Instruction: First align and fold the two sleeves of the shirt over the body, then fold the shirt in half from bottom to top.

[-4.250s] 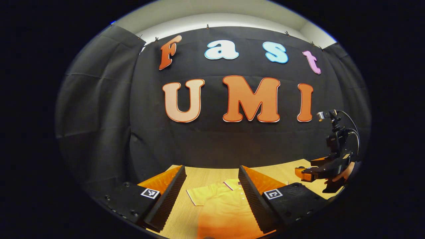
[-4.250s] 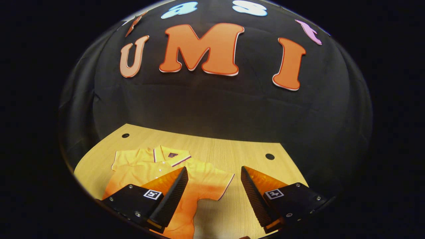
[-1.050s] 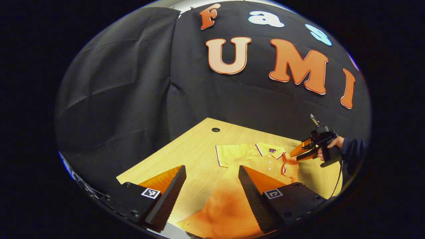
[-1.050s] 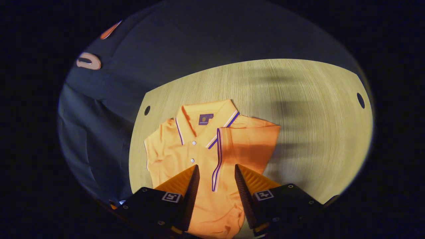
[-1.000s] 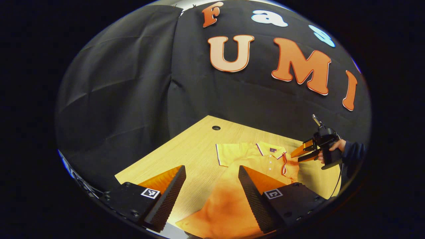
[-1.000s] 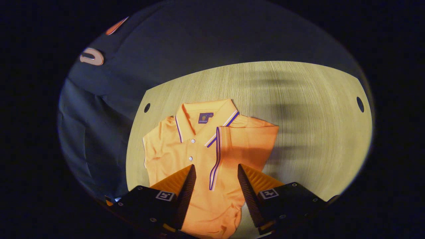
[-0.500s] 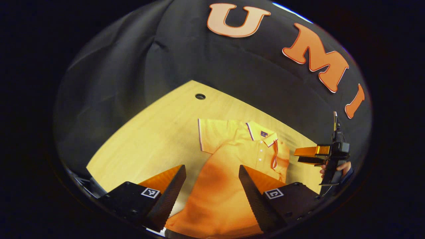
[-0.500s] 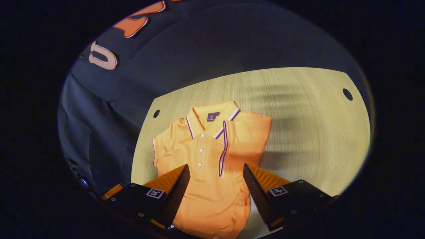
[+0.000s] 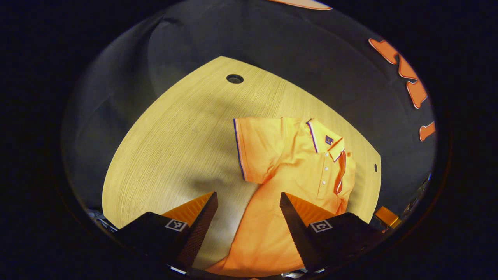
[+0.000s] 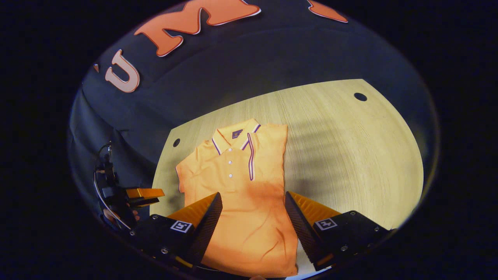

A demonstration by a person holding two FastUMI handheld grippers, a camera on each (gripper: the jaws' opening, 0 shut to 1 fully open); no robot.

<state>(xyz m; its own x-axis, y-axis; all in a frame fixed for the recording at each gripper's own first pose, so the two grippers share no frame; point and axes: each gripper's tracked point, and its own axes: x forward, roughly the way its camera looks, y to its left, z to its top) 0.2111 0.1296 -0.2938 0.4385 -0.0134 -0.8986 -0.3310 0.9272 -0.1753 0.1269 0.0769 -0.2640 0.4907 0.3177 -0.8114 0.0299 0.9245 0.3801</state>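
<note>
Your orange polo shirt [image 9: 295, 171] lies flat on the wooden tabletop [image 9: 175, 136], collar [image 10: 233, 136] at the far end, hem toward you, long axis running near to far. The right sleeve [image 10: 268, 151] is already folded over the body, its striped cuff beside the button placket. The left sleeve [image 9: 253, 149] is not yet folded: it sticks out flat to the left, cuff edge facing the bare tabletop. That sleeve lies just ahead of your left hand-held gripper [image 9: 247, 210], a little far and right of its fingertips, so the left hand is clearly the nearer one. Its jaws are spread apart, holding nothing. Your right hand-held gripper [image 10: 253, 212] hovers over the lower body, jaws likewise apart and empty.
</note>
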